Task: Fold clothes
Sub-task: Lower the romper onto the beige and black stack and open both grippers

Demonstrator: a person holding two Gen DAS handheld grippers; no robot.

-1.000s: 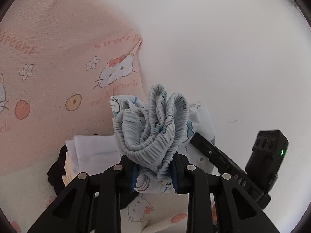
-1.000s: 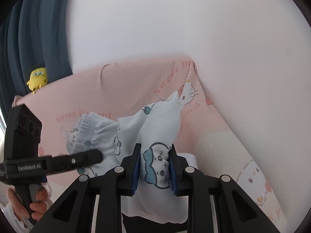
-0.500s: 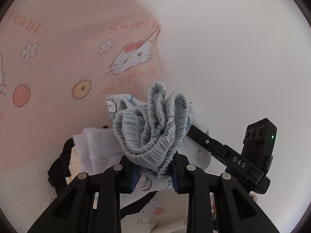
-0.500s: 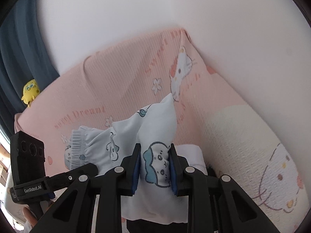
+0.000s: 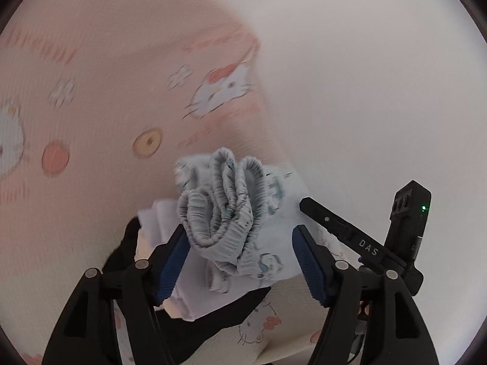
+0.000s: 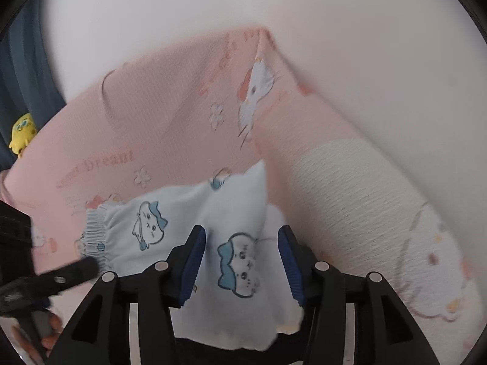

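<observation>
Both claws are letting go: the left gripper [image 5: 240, 243] is spreading off the bunched waistband [image 5: 222, 210], and the right gripper [image 6: 242, 261] is opening off the printed cloth [image 6: 240, 267], where both were clamped a second ago. The shorts [image 6: 188, 228] are settling onto the pile [image 5: 170, 273] on the pink sheet [image 6: 170, 127] (a placing, seemingly). No containers are showing.

Plain white wall [image 6: 334, 30]; pink cartoon-cat bedsheet [image 6: 170, 115]; dark blue curtain [image 6: 21, 70] beside yellow plush toy [image 6: 22, 132].
</observation>
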